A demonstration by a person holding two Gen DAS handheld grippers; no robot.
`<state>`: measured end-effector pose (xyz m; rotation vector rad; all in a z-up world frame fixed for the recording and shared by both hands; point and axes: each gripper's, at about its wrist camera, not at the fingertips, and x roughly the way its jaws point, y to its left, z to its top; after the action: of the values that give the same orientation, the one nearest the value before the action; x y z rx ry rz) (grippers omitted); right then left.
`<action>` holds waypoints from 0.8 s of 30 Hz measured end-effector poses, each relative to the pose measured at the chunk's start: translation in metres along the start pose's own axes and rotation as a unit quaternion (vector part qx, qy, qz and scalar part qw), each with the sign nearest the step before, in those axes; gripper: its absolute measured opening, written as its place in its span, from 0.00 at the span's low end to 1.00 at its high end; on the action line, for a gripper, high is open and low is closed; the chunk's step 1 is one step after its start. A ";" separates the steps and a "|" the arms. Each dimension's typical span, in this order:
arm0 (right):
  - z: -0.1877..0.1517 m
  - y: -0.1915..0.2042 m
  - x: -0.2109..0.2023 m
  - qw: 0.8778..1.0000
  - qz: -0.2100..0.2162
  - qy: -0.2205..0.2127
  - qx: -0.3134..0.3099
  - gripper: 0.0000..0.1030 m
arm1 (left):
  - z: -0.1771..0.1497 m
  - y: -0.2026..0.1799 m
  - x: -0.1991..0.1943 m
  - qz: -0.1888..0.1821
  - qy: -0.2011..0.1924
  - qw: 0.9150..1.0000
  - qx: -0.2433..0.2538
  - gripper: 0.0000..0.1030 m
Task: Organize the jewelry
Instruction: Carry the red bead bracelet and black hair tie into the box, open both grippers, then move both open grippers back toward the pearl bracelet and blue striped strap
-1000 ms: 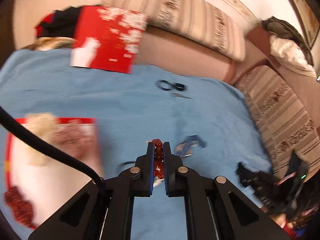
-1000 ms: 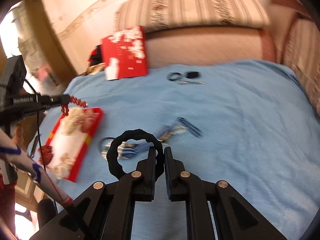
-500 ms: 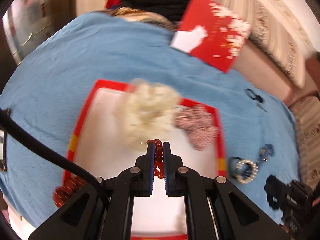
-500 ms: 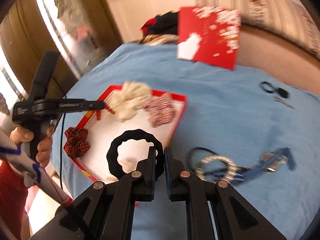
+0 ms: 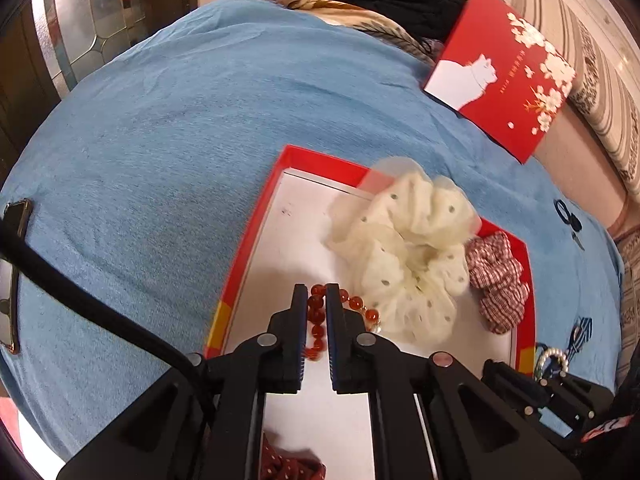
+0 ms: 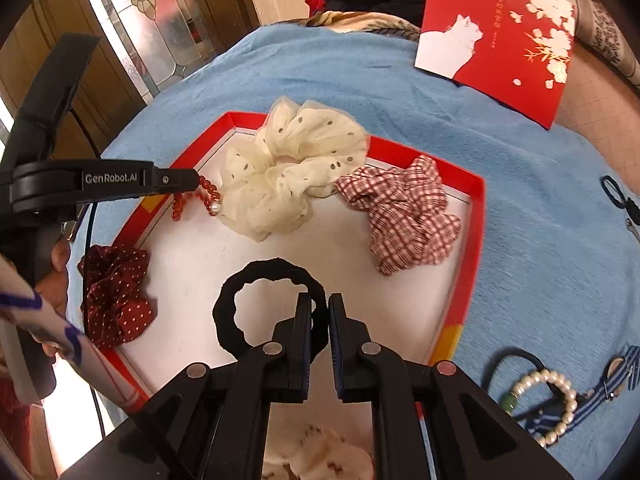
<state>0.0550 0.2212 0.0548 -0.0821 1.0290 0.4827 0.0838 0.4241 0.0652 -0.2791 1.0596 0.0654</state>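
My left gripper (image 5: pixel 317 294) is shut on a red bead bracelet (image 5: pixel 316 316) and holds it over the white floor of the red-rimmed tray (image 5: pixel 256 224), next to a cream scrunchie (image 5: pixel 404 256). The right wrist view shows that gripper (image 6: pixel 196 180) with the bracelet (image 6: pixel 196 196) dangling by the cream scrunchie (image 6: pixel 288 168). My right gripper (image 6: pixel 320 304) is shut on a black hair tie (image 6: pixel 244 300) above the tray (image 6: pixel 476 216).
The tray also holds a red checked scrunchie (image 6: pixel 404 216) and a dark red dotted scrunchie (image 6: pixel 116 292). On the blue cloth (image 6: pixel 552 264) lie a pearl bracelet (image 6: pixel 556 404), a striped strap and a dark band. A red lid (image 6: pixel 500 32) leans at the back. A phone (image 5: pixel 16 216) lies far left.
Both grippers have swung left from the blue cloth to above the tray, carrying the red bracelet and the black hair tie. Both have come lower and closer to the tray.
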 end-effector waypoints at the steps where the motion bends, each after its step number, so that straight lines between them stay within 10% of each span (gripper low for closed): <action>1: 0.001 0.001 0.001 1.000 -0.002 -0.002 -0.003 0.11 | 0.001 0.001 0.000 0.000 -0.002 1.000 -0.003 0.10; 6: 0.003 0.006 -0.002 1.000 -0.008 -0.008 -0.014 0.40 | 0.002 0.004 -0.008 -0.011 -0.012 1.000 -0.019 0.31; 15: -0.003 -0.018 -0.055 0.999 -0.015 -0.047 0.003 0.41 | -0.015 -0.014 -0.069 0.004 -0.066 0.998 -0.007 0.44; 24: -0.070 -0.128 -0.137 0.990 -0.072 -0.073 0.100 0.41 | -0.061 -0.079 -0.113 -0.017 -0.083 0.995 0.060 0.51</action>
<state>-0.0049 0.0392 0.1130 0.0574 0.9155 0.2486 -0.0088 0.3420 0.1511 -0.1799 0.8898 -0.0066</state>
